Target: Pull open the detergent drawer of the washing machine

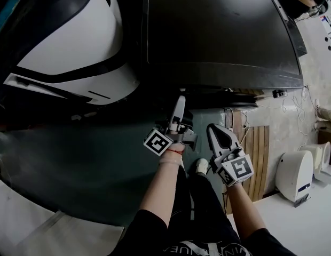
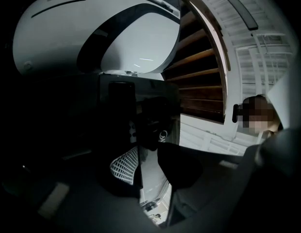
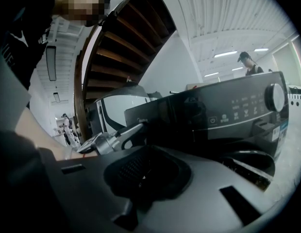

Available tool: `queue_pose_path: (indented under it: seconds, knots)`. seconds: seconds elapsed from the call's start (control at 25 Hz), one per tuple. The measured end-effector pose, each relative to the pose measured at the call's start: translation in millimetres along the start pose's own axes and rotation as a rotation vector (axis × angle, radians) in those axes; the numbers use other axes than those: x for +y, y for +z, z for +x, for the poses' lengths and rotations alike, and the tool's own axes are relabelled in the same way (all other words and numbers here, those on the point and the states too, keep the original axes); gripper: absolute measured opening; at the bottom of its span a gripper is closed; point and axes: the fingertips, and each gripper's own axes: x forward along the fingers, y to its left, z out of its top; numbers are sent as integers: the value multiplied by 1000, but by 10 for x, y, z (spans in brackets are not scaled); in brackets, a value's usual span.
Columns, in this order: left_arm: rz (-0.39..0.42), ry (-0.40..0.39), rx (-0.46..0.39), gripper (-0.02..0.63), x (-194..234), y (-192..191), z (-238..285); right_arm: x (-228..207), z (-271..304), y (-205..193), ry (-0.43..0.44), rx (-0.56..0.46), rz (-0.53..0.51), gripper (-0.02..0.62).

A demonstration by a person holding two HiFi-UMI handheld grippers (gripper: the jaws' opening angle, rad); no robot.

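Grippers first: the left gripper (image 1: 179,104) pointed up at the front edge of the washing machine (image 1: 219,31) with its jaws apart. In the left gripper view a pale strip showed between the chequered pad (image 2: 125,165) and the dark opposite jaw. The right gripper (image 1: 213,131) hung just beside it on the right, jaws closed together with nothing between them, apart from the machine.

Detergent drawer (image 3: 158,111): taken to be the dark left end of the front panel, directly ahead of the left gripper's tips. Poorly seen. In the head view it was hidden under the overhang of the machine's top. In the left gripper view only a black shape (image 2: 150,127) sat at the jaw tips, too dark to say whether it was the drawer's front or whether the pads touched it. Could not tell whether the drawer stood out from the panel at all.

Along the panel, ahead and to the right of the right gripper: lit symbols and a round dial (image 3: 274,97).

Left of the left gripper: a white and black appliance (image 1: 75,47), close beside the washing machine. Right of the right gripper: wooden slats (image 1: 257,153) on the floor, then a white unit (image 1: 294,174). Above the left gripper in the right gripper view: a wooden staircase (image 3: 126,38). Beyond the machine: a person in a cap (image 3: 248,64), lower body hidden by its top.
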Motion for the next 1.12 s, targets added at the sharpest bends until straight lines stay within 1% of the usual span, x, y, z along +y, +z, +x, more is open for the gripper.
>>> queue_pose_path:
  seconds: [0.16,0.24,0.32,0.4,0.56,0.68,0.84,0.96,1.12]
  knots:
    - [-25,-14,8,127,-82,-32,-33,32,-22,69,-10,-12,10,12]
    - [-36,-4,13,127,-119,-65,-82,52,-43,76,-7,-16,9,12]
    - [-19,22,27,127,-106,-86,-149,96,-30,137,0,-23,11,12]
    - [-9,26,35,127,-115,-100,-197,133,-8,170,8,-28,22,12]
    - [-30,3,30,127,-207,-143,-249,156,-29,106,13,-23,43,12]
    - [-14,13,29,127,-201,-146,-302,174,-46,67,21,-20,47,12]
    - [-15,14,29,127,-224,-170,-364,177,-102,-14,27,-10,29,12]
    - [-6,22,36,127,-225,-189,-426,195,-124,16,27,-19,52,12]
    - [0,25,42,127,-245,-215,-493,182,-194,-68,29,-9,14,12]
